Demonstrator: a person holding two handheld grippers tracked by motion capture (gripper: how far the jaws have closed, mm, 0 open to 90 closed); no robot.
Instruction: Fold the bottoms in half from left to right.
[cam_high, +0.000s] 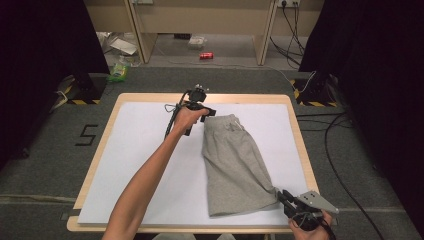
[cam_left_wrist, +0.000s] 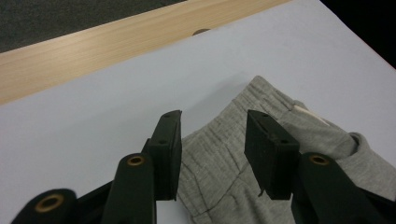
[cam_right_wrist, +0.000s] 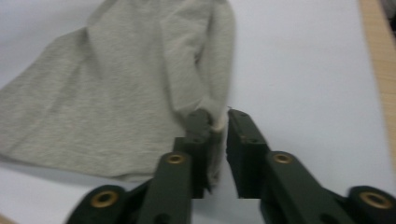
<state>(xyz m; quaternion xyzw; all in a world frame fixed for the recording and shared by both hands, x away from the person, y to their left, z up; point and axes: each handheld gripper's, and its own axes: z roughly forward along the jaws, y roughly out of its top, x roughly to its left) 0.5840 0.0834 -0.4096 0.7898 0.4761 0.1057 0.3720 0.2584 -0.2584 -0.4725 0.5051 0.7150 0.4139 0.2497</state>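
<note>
Currently shorts (cam_high: 234, 165) folded lengthwise on surface (cam_high: 150, 150); left gripper (cam_left_wrist: 212, 140) apart over waistband, right gripper (cam_right_wrist: 219, 140) parted, hem corner between jaws; cross-fold judged remaining.

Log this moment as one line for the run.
item: grey shorts, folded on table | left claw: open over waistband | right claw: open, hem corner between jaws

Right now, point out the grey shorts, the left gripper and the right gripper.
grey shorts (cam_high: 235, 165): high view, middle of the fabric.
left gripper (cam_left_wrist: 212, 135): left gripper view, midway between its jaws.
right gripper (cam_right_wrist: 219, 126): right gripper view, midway between its jaws.
</note>
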